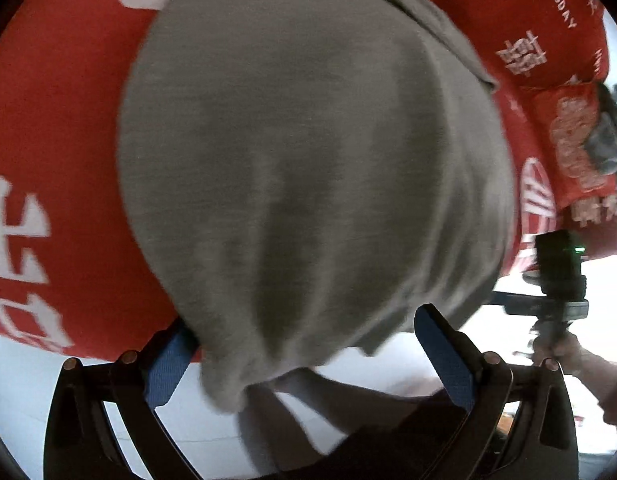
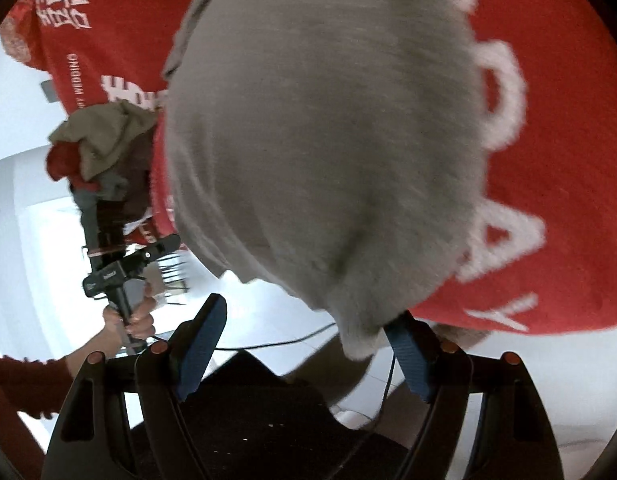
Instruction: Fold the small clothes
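Both grippers' jaws wide, grey garment [image 1: 308, 168] btwn.

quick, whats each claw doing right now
Left claw: open, fingers spread wide, gray garment draped over the tips, not pinched.
Right claw: open, the same gray cloth lying against its right finger.
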`<state>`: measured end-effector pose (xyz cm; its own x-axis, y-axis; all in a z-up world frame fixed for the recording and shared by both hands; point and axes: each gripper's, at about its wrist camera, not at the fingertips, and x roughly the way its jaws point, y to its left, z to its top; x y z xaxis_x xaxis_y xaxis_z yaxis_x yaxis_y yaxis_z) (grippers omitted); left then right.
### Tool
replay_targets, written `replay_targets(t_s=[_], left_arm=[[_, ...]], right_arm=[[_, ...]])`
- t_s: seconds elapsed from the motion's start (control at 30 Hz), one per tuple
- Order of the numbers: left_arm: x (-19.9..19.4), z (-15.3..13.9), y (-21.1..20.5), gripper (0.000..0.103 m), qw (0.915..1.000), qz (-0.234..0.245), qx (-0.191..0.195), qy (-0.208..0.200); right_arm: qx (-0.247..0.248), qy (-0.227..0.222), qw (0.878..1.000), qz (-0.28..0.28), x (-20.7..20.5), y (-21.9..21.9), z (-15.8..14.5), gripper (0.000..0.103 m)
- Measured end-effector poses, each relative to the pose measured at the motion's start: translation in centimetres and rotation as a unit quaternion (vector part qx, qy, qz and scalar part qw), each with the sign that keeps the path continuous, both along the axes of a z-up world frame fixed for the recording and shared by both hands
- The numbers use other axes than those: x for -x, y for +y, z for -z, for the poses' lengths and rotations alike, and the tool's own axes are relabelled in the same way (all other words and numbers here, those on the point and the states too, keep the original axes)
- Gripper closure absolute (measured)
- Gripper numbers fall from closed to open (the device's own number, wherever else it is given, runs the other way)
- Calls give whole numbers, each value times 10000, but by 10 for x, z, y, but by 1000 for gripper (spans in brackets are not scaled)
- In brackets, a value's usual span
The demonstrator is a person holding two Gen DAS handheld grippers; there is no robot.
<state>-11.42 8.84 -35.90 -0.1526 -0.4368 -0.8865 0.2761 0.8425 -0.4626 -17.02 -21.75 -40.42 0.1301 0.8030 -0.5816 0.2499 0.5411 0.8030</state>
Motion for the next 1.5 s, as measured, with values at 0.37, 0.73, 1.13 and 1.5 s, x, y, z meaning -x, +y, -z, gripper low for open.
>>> replay_targets(t_s=[0.37,0.73,1.13,1.5], left_arm=[[-6,-8,3,72,9984,-26,-563,22],[-17,-50,21,87,9955,-856,334,252],[-152,-106,2,87,9800,-1482,1261,-410],[-310,-64,-41,87,9854,-1094,718,-1088]], right_arm=[[-264,700,9937,834,17,-17,23,92],[-1245,77,9809,1492,18,-22,-20,92],[-1888,-1045,9476,2354,-73,-66,-91,92],[-1027,-1130,9459,2862,-224,-123,-93,92]])
